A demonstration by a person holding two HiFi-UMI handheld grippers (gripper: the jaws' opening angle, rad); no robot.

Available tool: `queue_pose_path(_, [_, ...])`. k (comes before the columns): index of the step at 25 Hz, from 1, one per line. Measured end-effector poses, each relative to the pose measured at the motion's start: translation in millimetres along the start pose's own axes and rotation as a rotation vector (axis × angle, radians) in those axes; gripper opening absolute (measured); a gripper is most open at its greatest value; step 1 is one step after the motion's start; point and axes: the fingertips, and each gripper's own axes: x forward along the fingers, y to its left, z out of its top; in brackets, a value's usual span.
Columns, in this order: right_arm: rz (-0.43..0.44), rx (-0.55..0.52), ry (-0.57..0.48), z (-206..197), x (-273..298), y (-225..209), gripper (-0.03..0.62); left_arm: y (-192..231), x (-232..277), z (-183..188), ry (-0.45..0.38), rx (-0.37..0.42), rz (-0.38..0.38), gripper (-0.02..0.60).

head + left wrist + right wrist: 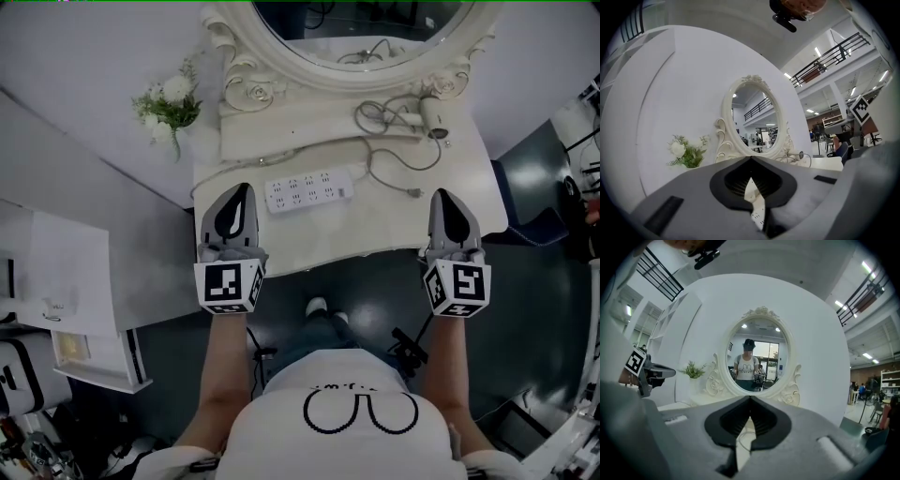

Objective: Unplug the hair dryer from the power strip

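The left hand-held gripper [243, 190] and right hand-held gripper [442, 196] are hovering clenched and empty at the surface's [375, 234] front edge. The hair dryer [431, 114] is lying by the mirror [361, 23], its plug [413, 194] (seemingly already free) near the power strip [309, 190]. The loose cord [371, 171] is inviting a snag from any careless sweep.

Between the left hand-held gripper [243, 194] and the right hand-held gripper [443, 199], the front of the surface [375, 234] lies bare and open to approach. Further in, the power strip [309, 190] sits left of centre, and the cord [394, 161] loops across the right half. The hair dryer [431, 114] and the mirror frame [246, 89] close off the back. Flowers [169, 103] stand at the left.
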Motion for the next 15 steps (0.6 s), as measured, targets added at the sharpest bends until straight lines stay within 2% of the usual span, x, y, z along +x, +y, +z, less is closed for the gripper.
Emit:
queue_pose_path(9, [0.058,-0.024,-0.041,21,-21,3,-0.003,-8,-22,25,-0.055,0.018,0.054,-0.002])
queue_pose_path(15, [0.056,-0.042,-0.088,40,-34,-2,-0.003,-17,-32,45,-0.092,0.067,0.066,-0.002])
